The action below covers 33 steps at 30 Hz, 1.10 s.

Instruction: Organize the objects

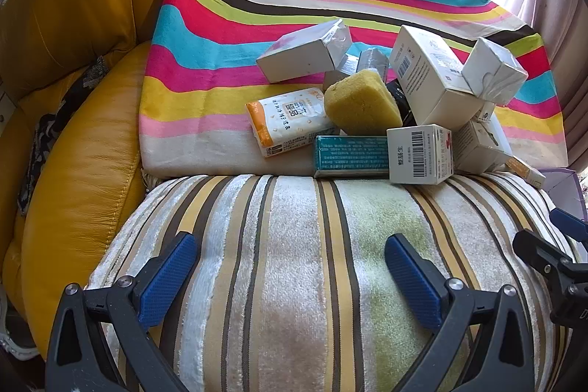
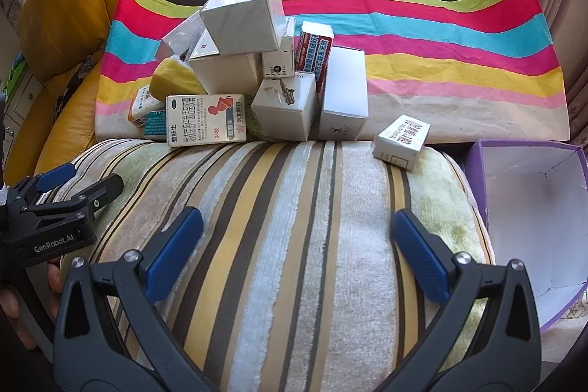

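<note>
Purple open cardboard bin (image 2: pixel 529 226) sits at the right gripper (image 2: pixel 297 252)'s right, and the small white red-lettered carton (image 2: pixel 402 142), lying apart from the pile with its long axis slanting away, is nearer it than the left gripper (image 1: pixel 290 278); both gape empty.

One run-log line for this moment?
left claw: open, empty | right claw: open, empty | boxes: piled on cushion | purple box: empty, right | stage: nothing picked

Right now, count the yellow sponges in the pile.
1: the yellow sponge rests on the pile's left side, above the teal box, beside the tissue pack. Others may be buried.
</note>
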Each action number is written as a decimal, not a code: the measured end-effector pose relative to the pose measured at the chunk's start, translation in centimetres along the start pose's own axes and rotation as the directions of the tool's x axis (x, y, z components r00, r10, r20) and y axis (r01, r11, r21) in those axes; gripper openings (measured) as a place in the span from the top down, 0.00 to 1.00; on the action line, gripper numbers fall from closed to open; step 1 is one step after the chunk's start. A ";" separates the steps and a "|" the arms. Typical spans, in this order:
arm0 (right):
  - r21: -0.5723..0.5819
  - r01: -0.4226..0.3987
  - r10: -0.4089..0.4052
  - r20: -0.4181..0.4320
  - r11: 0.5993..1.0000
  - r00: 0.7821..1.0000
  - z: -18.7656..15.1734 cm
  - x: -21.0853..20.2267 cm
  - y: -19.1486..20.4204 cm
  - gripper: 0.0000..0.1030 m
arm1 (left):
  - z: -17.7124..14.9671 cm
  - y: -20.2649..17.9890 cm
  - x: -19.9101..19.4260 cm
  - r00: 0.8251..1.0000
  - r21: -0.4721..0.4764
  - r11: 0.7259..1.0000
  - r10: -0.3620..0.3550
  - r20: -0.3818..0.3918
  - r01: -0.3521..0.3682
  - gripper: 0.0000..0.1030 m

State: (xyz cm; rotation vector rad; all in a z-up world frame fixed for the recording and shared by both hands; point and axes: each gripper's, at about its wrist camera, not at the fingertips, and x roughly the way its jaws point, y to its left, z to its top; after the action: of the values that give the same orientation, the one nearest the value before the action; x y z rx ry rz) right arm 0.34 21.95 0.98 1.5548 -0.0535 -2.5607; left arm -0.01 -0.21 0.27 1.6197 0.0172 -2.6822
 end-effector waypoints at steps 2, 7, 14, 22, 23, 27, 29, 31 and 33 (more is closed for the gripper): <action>0.001 -0.002 0.002 0.007 1.000 1.000 0.0 0.0 0.0 0.00 | 0.0 -0.1 0.1 1.000 0.004 1.000 0.007 0.001 -0.007 0.00; 0.004 -0.006 0.006 0.018 1.000 1.000 -0.1 0.1 -0.2 0.00 | 0.1 0.0 0.2 1.000 -0.007 1.000 0.005 0.010 -0.005 0.00; -0.002 -0.007 0.007 -0.004 1.000 1.000 0.2 -0.1 -0.1 0.00 | 0.0 0.2 0.2 1.000 -0.020 1.000 -0.012 0.020 0.012 0.00; -0.011 -0.032 0.031 -0.059 0.999 0.998 1.3 0.4 -0.6 0.00 | 0.0 0.2 0.2 0.999 -0.030 0.999 -0.023 0.023 0.024 0.00; -0.005 -0.038 0.037 -0.047 0.999 0.998 1.3 0.2 -0.7 0.00 | 0.0 0.2 0.2 0.999 -0.030 0.999 -0.022 0.024 0.023 0.00; 0.018 -0.099 0.098 0.005 0.995 0.995 1.9 -0.7 -0.8 0.00 | 0.0 0.0 0.0 0.999 -0.027 1.000 -0.013 0.036 0.014 0.00; 0.012 -0.115 0.114 0.052 0.993 0.992 2.5 -1.4 -0.5 0.00 | 0.0 0.0 -0.3 0.999 -0.029 0.999 -0.015 0.047 0.016 0.00; -0.034 -0.108 0.111 0.077 0.994 0.991 3.2 -1.6 0.2 0.00 | 0.1 0.0 -0.6 0.998 -0.034 0.999 -0.028 0.062 0.030 0.00; -0.084 -0.082 0.091 0.104 0.993 0.990 3.8 -1.9 1.1 0.00 | 0.2 0.2 -0.8 0.997 -0.046 0.998 -0.034 0.074 0.037 0.00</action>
State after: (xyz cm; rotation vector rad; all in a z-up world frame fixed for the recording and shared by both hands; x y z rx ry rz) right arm -2.03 21.02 4.54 1.3563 -0.0302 -2.5438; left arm 0.22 -0.40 1.07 1.5225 0.1087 -2.7429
